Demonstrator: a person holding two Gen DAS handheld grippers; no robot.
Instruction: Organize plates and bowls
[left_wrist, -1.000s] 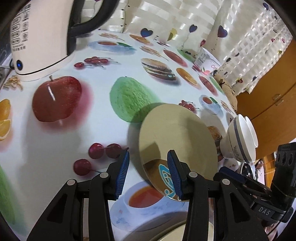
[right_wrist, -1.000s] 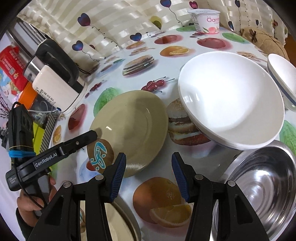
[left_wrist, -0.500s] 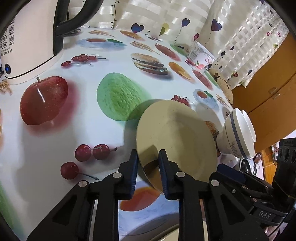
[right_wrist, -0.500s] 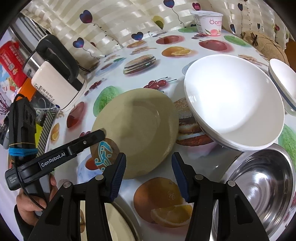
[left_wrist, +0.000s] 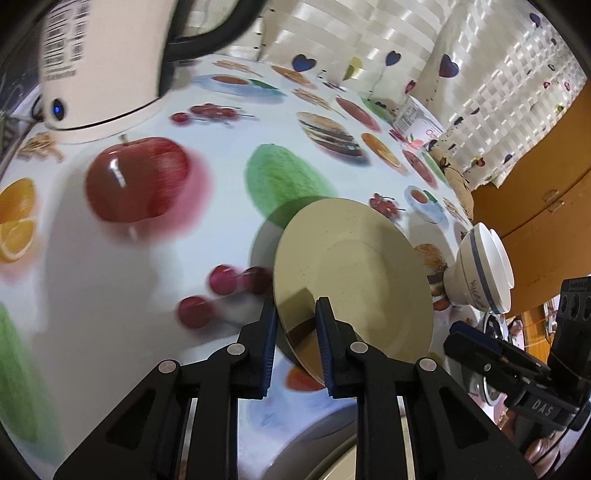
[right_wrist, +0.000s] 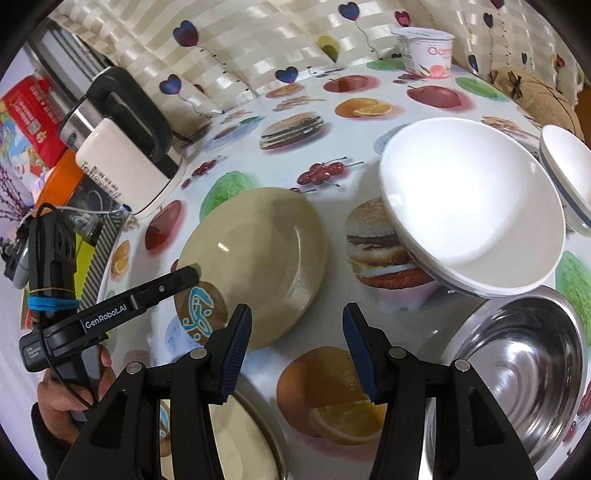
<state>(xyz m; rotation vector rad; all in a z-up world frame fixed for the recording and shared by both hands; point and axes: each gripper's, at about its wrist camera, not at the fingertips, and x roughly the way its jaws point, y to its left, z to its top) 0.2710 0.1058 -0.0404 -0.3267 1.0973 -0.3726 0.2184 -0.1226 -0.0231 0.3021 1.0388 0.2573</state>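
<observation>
My left gripper (left_wrist: 295, 325) is shut on the near rim of a beige plate (left_wrist: 354, 273) and holds it tilted above the fruit-print tablecloth. The right wrist view shows the same plate (right_wrist: 258, 254), with a brown and blue mark at its rim, and the left gripper (right_wrist: 184, 277) clamped on its left edge. My right gripper (right_wrist: 297, 328) is open and empty just in front of the plate. White bowls (right_wrist: 472, 210) stand stacked to the right. Blue-banded bowls (left_wrist: 480, 273) are stacked beyond the plate.
A steel bowl (right_wrist: 524, 373) sits at the near right. Another beige plate (right_wrist: 236, 435) lies under the right gripper. A white kettle (right_wrist: 129, 162) stands at the left, also large in the left wrist view (left_wrist: 96, 62). A yogurt cup (right_wrist: 428, 51) and a woven basket (right_wrist: 539, 99) stand at the back.
My left gripper closed on the beige plate's rim and lifted it off the table, tilted. My right gripper stayed open in place.
</observation>
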